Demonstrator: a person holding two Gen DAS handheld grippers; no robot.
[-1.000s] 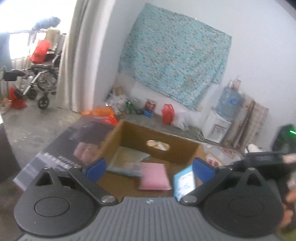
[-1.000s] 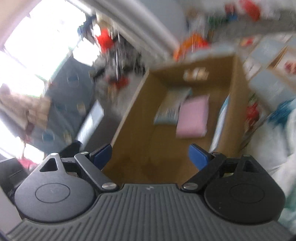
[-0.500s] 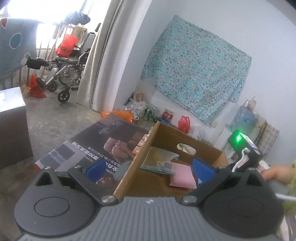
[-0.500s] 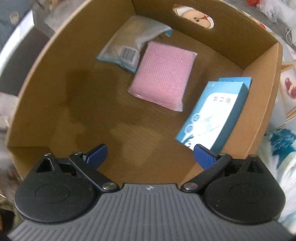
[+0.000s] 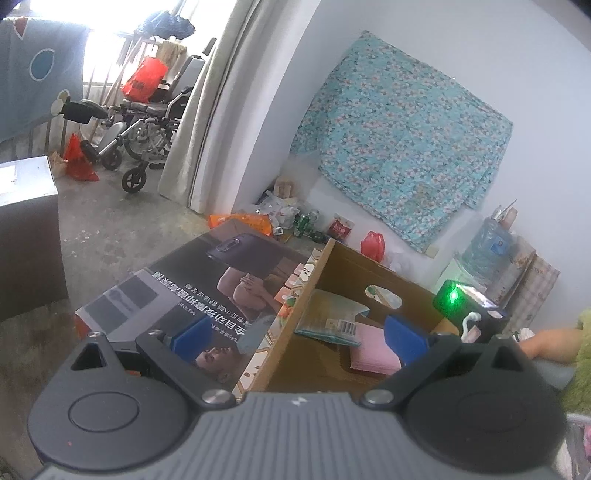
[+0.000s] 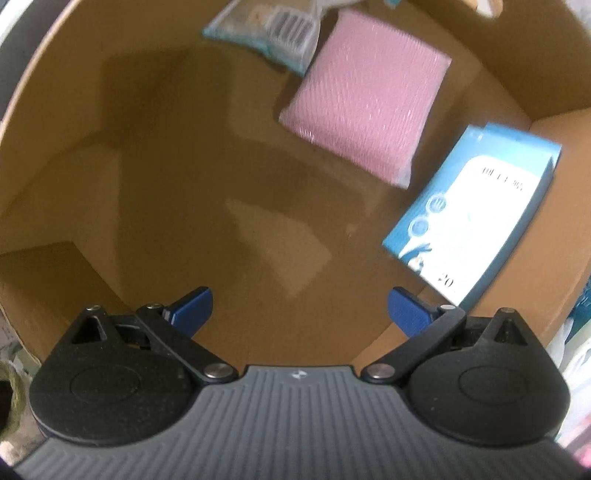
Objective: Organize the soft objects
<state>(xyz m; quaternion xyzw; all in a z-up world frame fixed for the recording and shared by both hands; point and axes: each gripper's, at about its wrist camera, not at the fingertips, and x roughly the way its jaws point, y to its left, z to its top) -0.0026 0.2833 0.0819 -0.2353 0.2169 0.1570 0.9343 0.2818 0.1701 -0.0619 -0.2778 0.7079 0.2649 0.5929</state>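
Three items: lying inside the open brown cardboard box (image 6: 155,155) are a pink textured soft pad in clear wrap (image 6: 365,110), a pale blue plastic-wrapped packet with a barcode (image 6: 266,26) and a blue and white printed carton (image 6: 476,210).
Pink pad, place: resting flat on the box floor toward the far wall, its far corner touching or just overlapping the barcode packet; in the left wrist view the pink pad (image 5: 373,350) is showing just behind the left claw's right pad.
Pink pad, handling: judging by its look, it is light and squashy, giving under pressure, and the slick wrap is likely to slip; pinching across a short edge, or pressing down and closing over its middle, seems safest.
Barcode packet, handling: looking thin, limp and crinkly; a grip on the body rather than the loose sealed end should be holding better.
Blue carton: leaning against the box's right wall, looking stiffer than the other two; pressing hard could be denting it.
Right claw (image 6: 299,310): standing fully spread and gripping nothing, pointing down over bare box floor near the near wall.
Left claw (image 5: 295,332): standing wide apart and empty, straddling the box's left wall beside a large printed flat carton (image 5: 177,295).
Change, right view: the jaws have just been widening with nothing between them, and the box floor is now filling the view, with the three items closer and larger than half a second ago.
Change, left view: the box is now sitting further right in the view.
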